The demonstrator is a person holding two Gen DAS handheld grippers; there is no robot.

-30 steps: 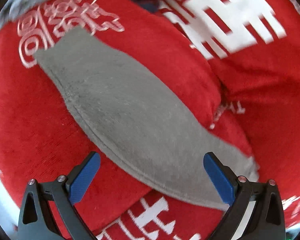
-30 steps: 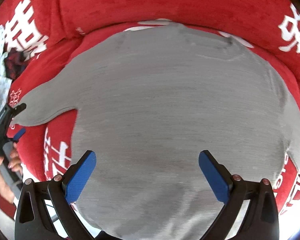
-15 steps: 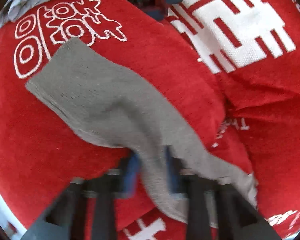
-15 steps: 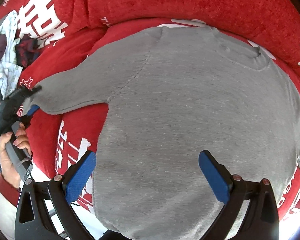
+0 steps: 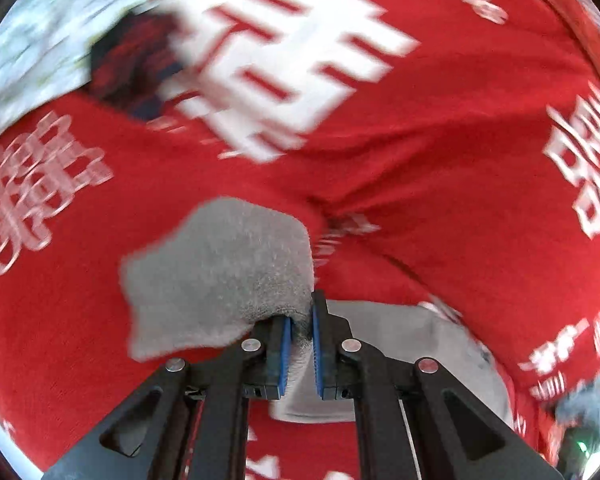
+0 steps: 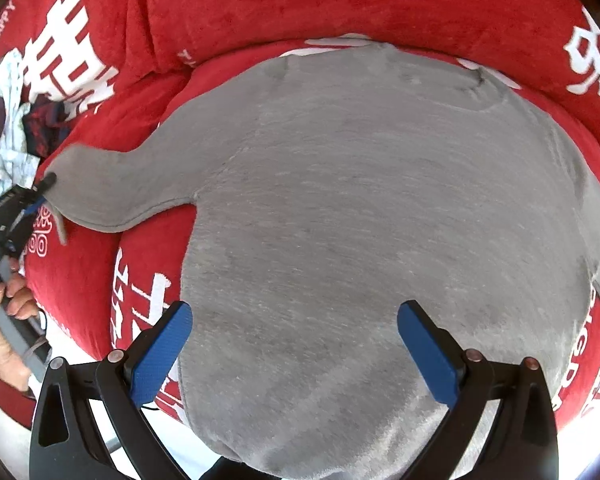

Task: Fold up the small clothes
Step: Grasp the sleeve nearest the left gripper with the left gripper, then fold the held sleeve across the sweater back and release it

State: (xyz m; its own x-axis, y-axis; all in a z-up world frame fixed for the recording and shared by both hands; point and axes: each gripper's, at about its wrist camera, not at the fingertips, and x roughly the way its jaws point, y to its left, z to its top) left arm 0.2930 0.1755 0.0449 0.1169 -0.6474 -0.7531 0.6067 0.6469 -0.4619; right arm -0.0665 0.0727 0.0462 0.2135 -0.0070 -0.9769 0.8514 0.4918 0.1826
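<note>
A small grey sweater (image 6: 360,220) lies flat on a red cushion (image 6: 80,280) with white characters, neck toward the back. Its left sleeve (image 6: 112,188) stretches out to the left. My left gripper (image 5: 300,322) is shut on that sleeve (image 5: 220,272) near the cuff, and the cloth bunches and droops over its blue pads. The right wrist view shows the same gripper (image 6: 46,184) at the sleeve's end, with a hand (image 6: 4,320) on its handle. My right gripper (image 6: 296,344) hovers open above the sweater's lower half, nothing between its fingers.
A red back cushion (image 6: 340,0) with white characters rises behind the sweater. A pile of other clothes, pale patterned and dark plaid (image 6: 16,128), lies at the far left. The seat's front edge (image 6: 80,352) runs near my right gripper.
My left gripper went from wide open to shut on the sleeve and has lifted it, so the sleeve now bunches up off the cushion. The right gripper has stayed open over the sweater.
</note>
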